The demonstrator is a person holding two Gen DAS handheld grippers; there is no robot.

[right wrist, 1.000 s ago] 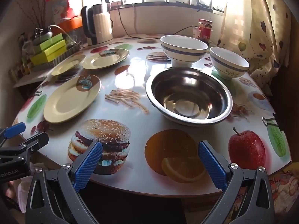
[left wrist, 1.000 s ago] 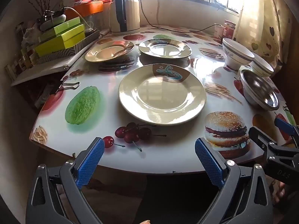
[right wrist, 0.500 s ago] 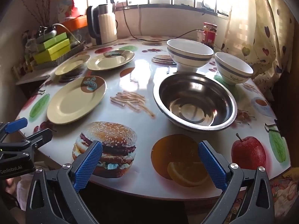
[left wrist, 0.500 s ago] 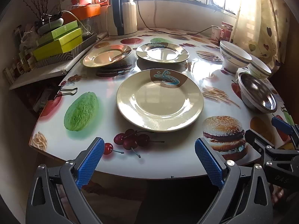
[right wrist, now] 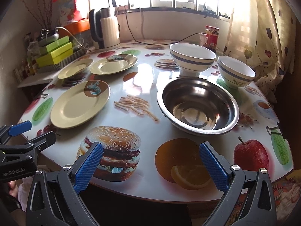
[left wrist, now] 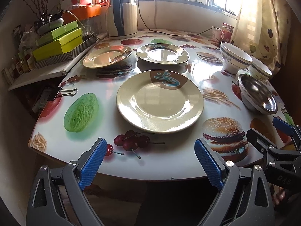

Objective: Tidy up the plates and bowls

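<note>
Both grippers at the near edge of the table (left wrist: 175,167), not yet over any dish

Left gripper (left wrist: 149,150): blue pads spread wide, nothing between them. Straight ahead of it, near and centred on the opening, the large plate (left wrist: 160,101), flat on the table, near rim facing the fingers. Farther behind, side by side and apart from each other, the left small plate (left wrist: 107,56) and the right small plate (left wrist: 162,53).

Right gripper (right wrist: 150,150): pads also wide, empty. Ahead and a little to its right, the steel bowl (right wrist: 197,105), upright. Behind that, the bigger ceramic bowl (right wrist: 191,58) and the smaller ceramic bowl (right wrist: 236,71), both upright, close to the steel bowl; touching or not, impossible to tell.

Round things, so no long axis to match; only the near rim matters. Plates clearly nearer to the left hand, bowls nearer to the right. Probably best to take the plates with the left and nest the bowls with the right, entering low at the rim. Nothing stacked yet, so the task probably just at its start
</note>
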